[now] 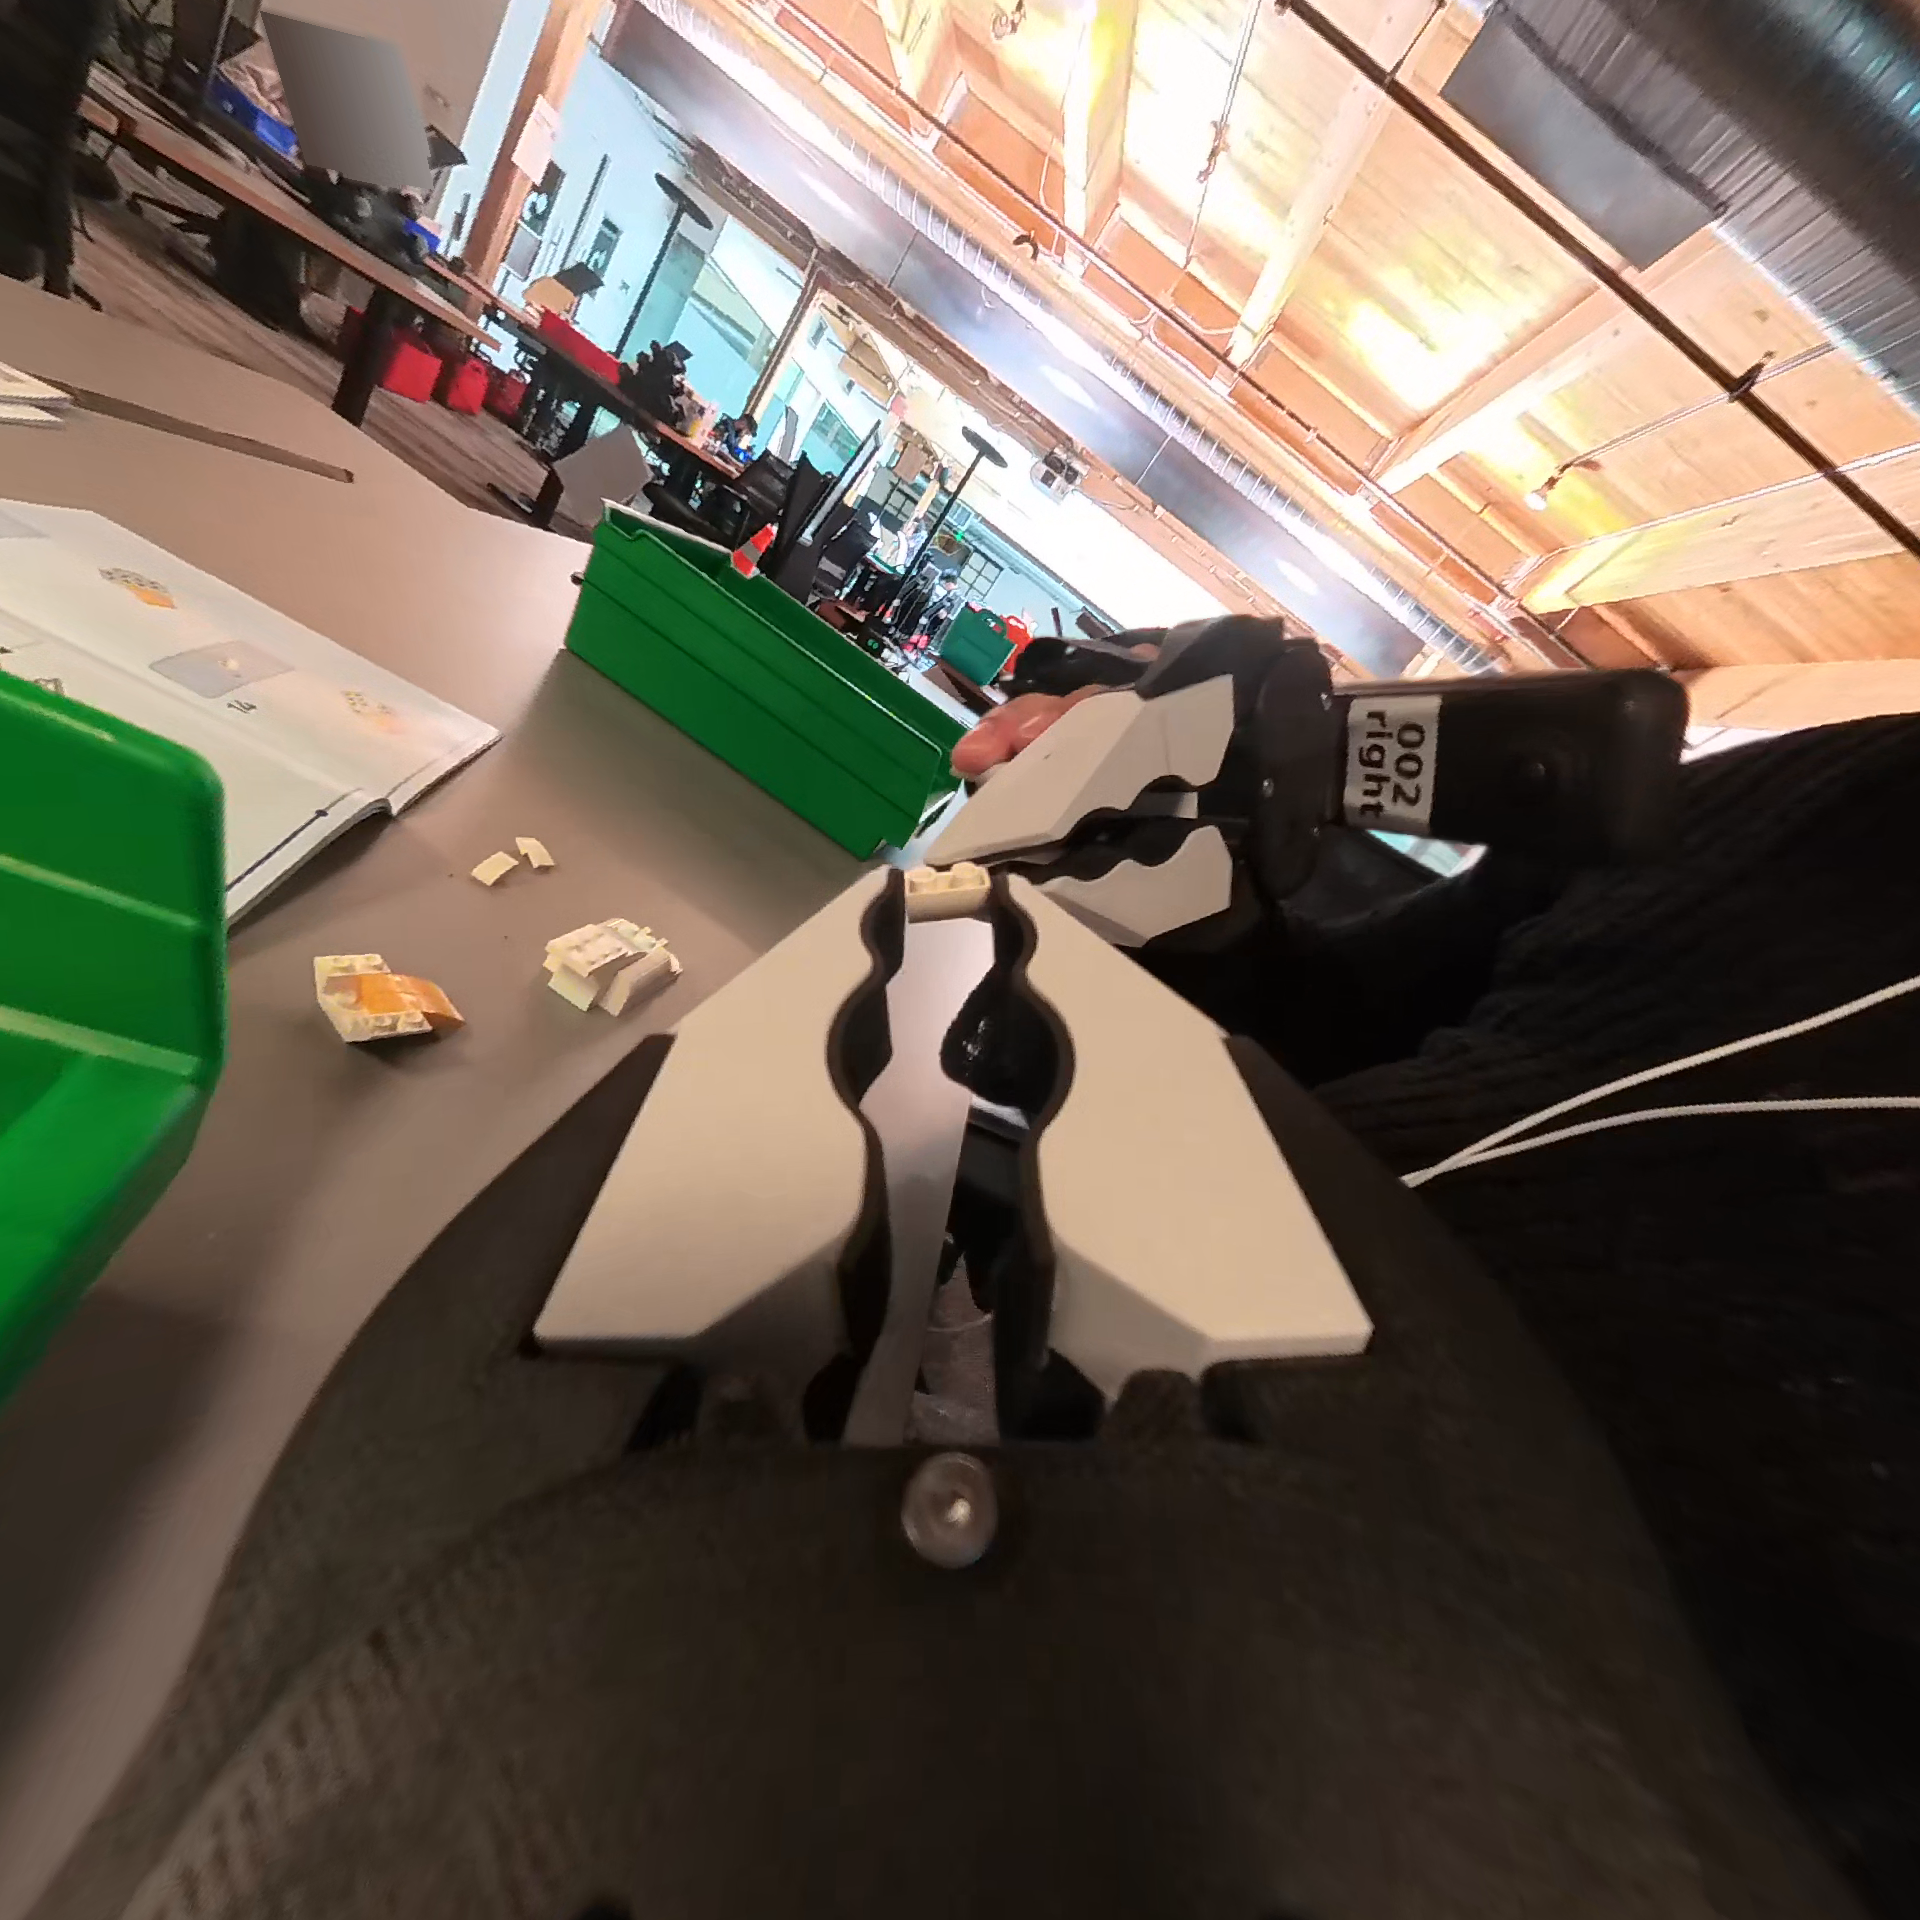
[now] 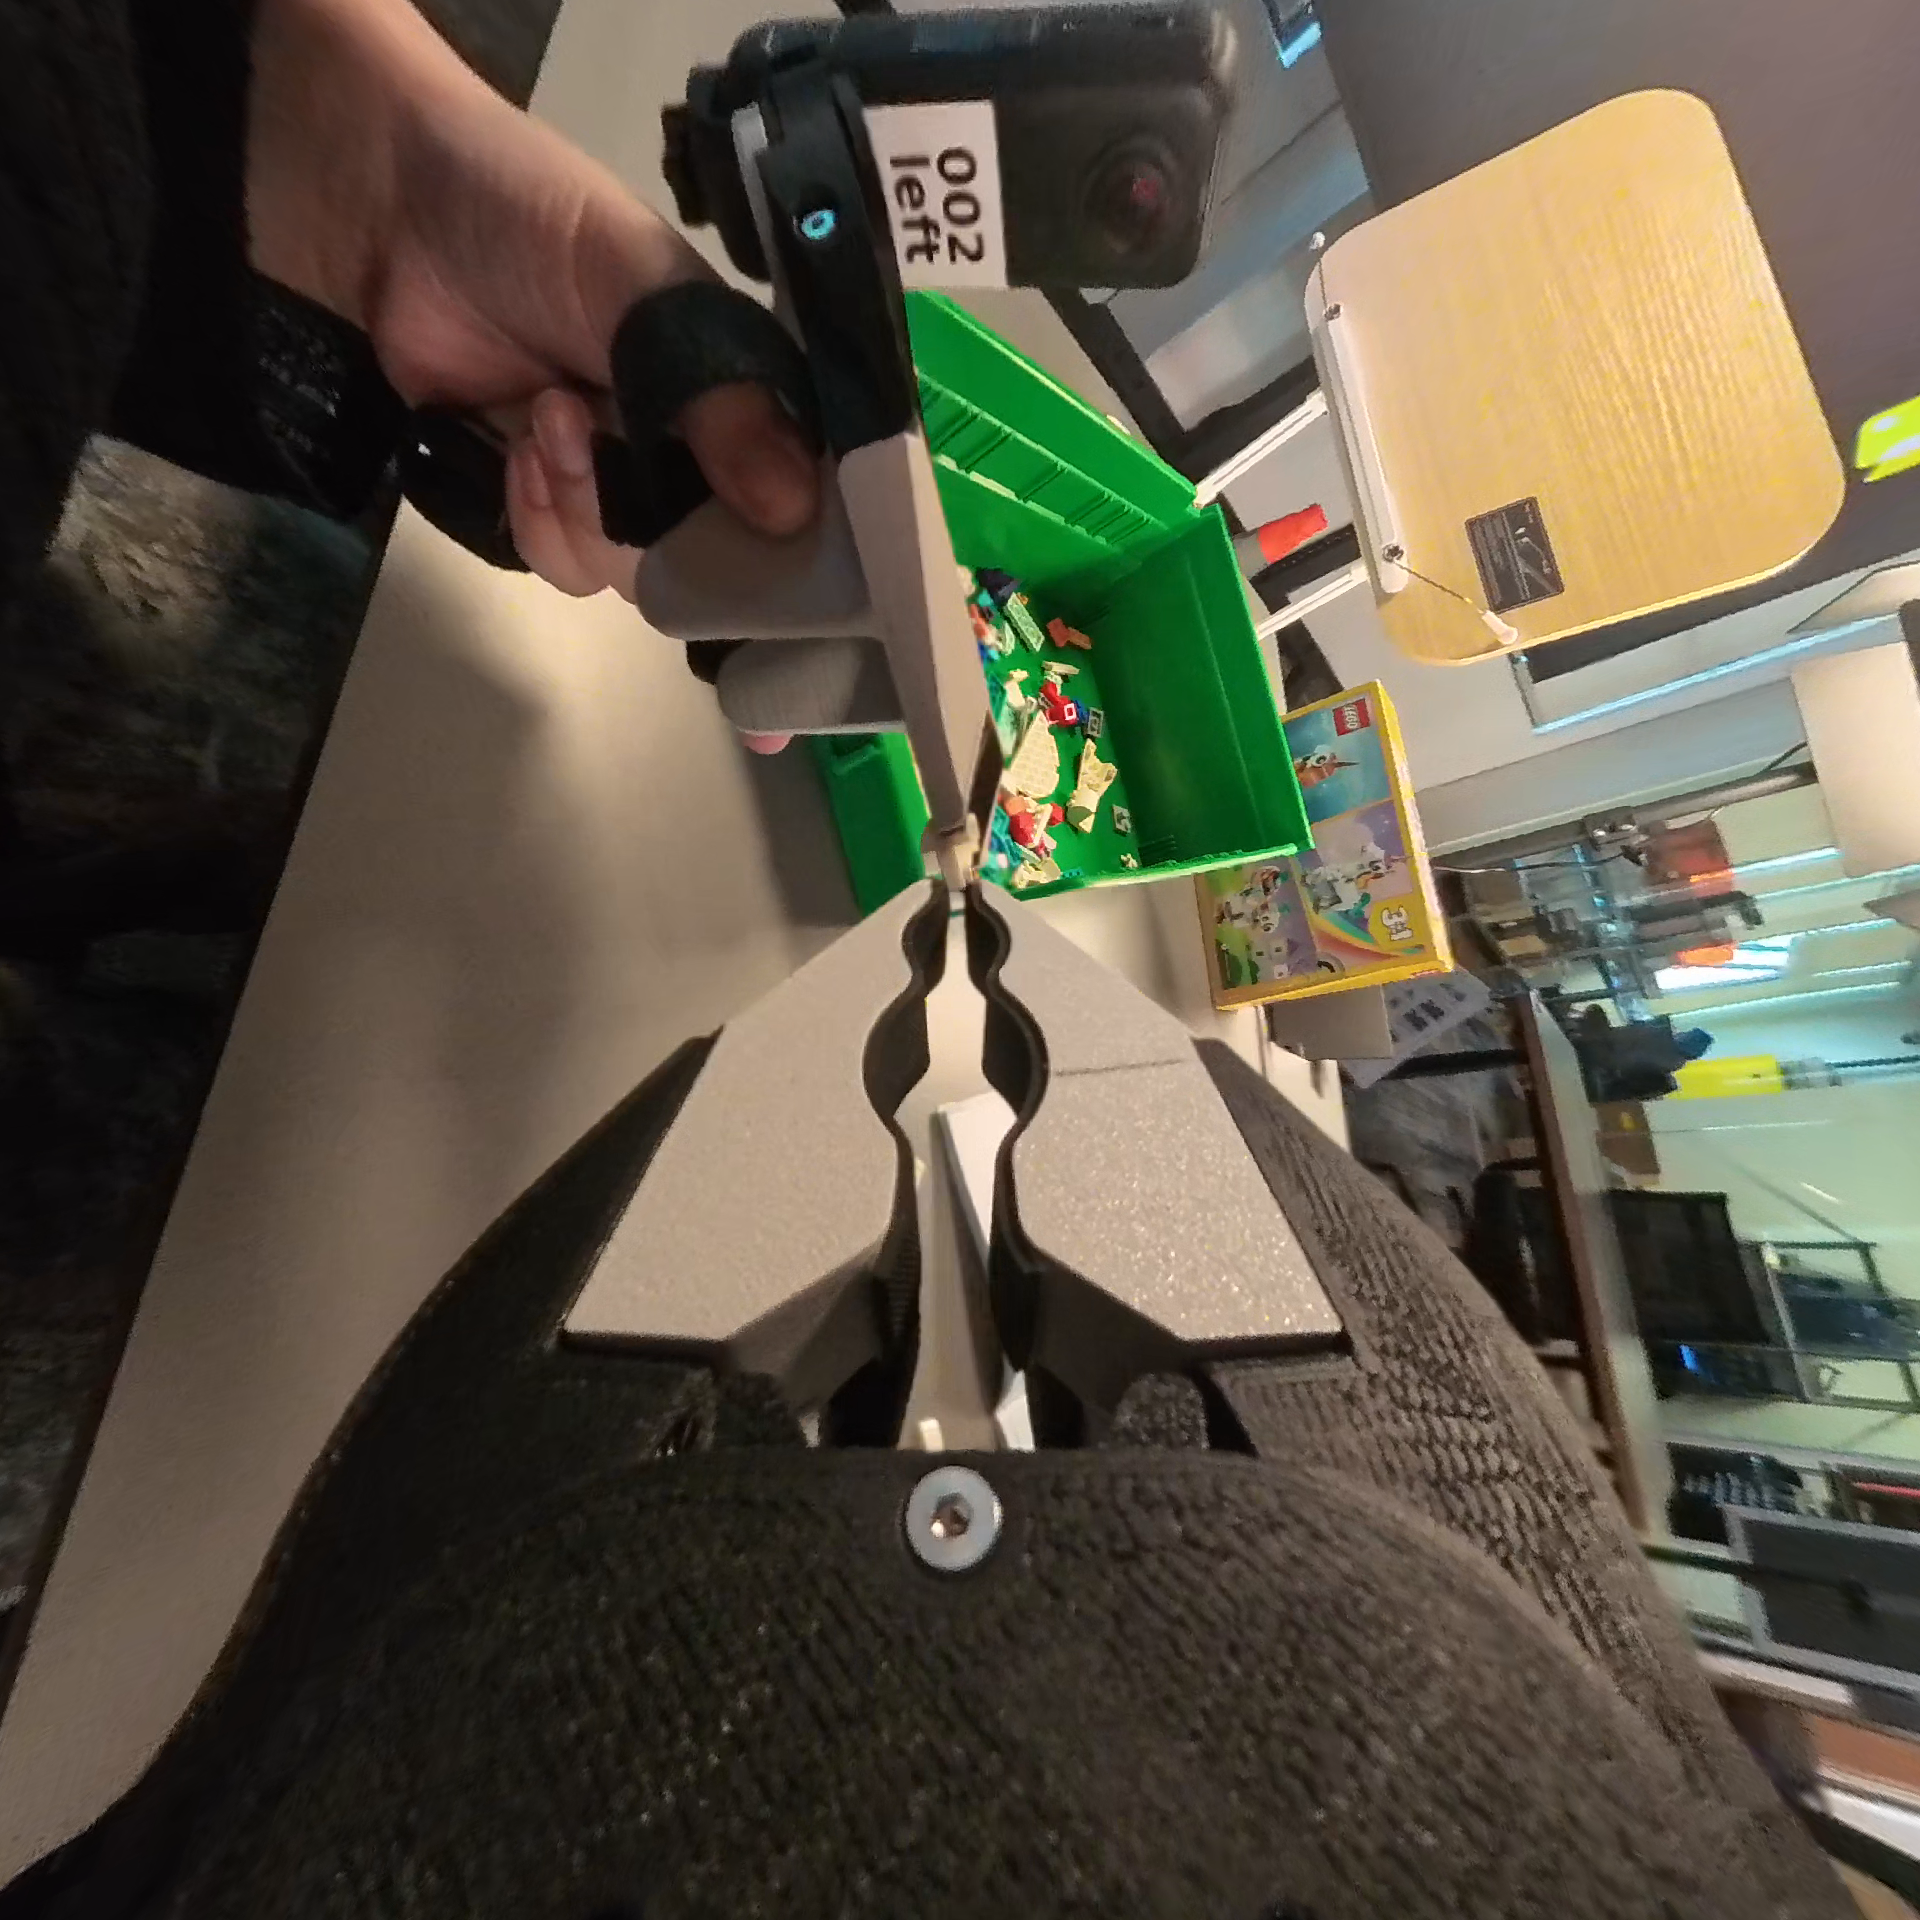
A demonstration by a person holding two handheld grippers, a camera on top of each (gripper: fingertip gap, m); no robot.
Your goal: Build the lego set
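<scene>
Fingers of my left gripper (image 1: 948,896) clamp a small cream lego brick (image 1: 943,891), held above the grey table (image 1: 416,1091). My right gripper (image 2: 954,871) meets it from two o'clock, its tips nearly together at the brick; whether they grip it I cannot tell. Two cream lego assemblies (image 1: 611,961) lie at nine o'clock, beside the instruction booklet (image 1: 208,675).

left gripper (image 1: 945,902): grey fingers, wavy black jaws, silver screw | right gripper (image 2: 958,878): same | black knit sleeves
</scene>
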